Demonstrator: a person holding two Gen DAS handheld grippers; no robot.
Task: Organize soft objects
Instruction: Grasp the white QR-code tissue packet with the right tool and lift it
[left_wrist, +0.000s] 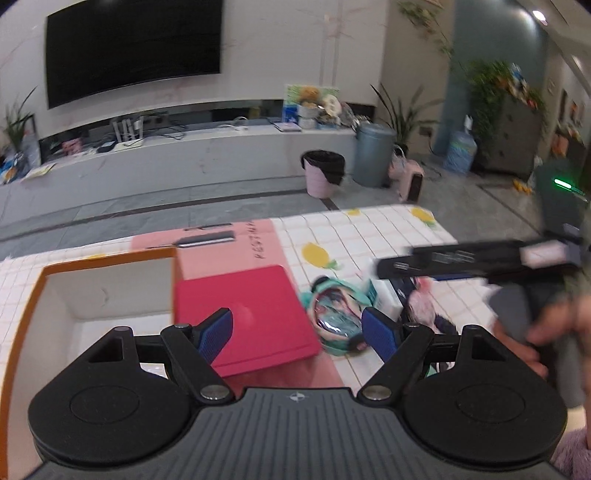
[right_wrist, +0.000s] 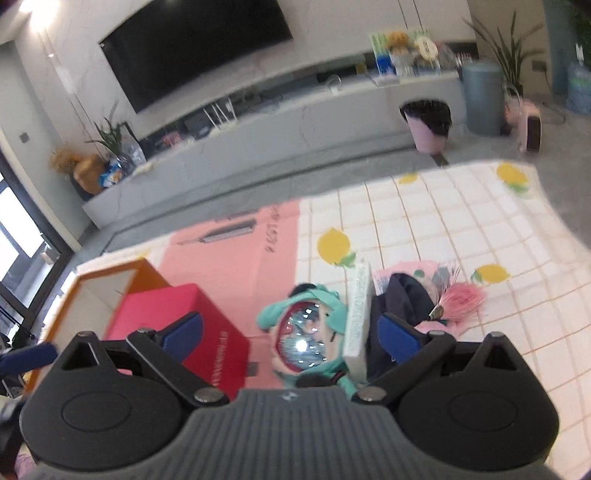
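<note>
Teal plush toy (right_wrist: 314, 332) beside red box (right_wrist: 177, 325) on checked tablecloth (right_wrist: 480, 229); soft, light, best pinched at fabric rim, not glossy centre. Left gripper (left_wrist: 299, 328) and right gripper (right_wrist: 291, 332) spread apart, empty.

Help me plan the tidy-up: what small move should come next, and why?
Probably lower the open right claw onto the teal plush toy: it lies loose on the table directly between the fingers, and the open orange box stands empty nearby.

Both the left tool (left_wrist: 297, 328) and right tool (right_wrist: 291, 334) gape wide, empty.
</note>
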